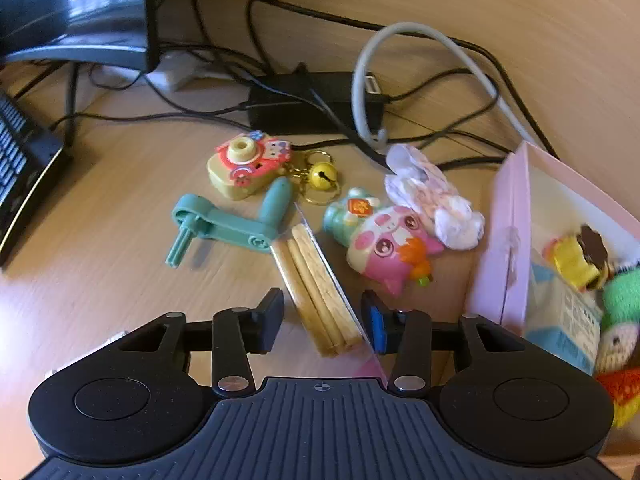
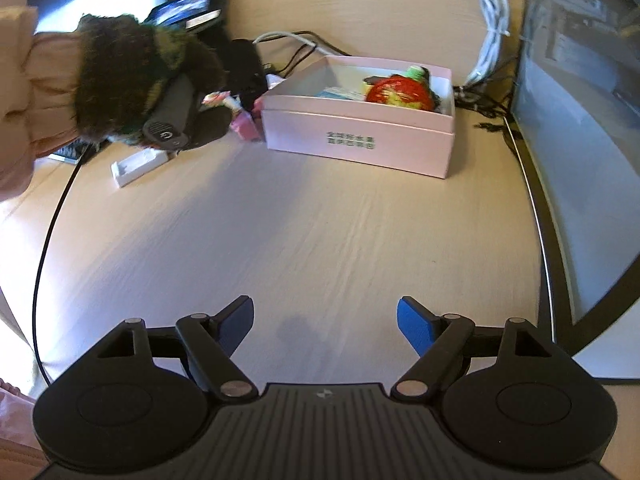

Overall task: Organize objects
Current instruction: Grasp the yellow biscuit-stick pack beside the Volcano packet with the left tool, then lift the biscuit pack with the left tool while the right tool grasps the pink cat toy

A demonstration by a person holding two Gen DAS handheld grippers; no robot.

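Our left gripper [image 1: 322, 320], jaws spread, straddles the clear packet of tan biscuit sticks [image 1: 320, 292] on the wooden desk, so we judge closing, then lifting toward the pink cardboard box [image 1: 508, 240] comes next, while our right gripper [image 2: 325, 320] hangs open and empty.

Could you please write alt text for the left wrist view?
The open left gripper straddles a clear packet of biscuit sticks on a wooden desk. Beyond lie small toys, and a pink cardboard box sits at right.
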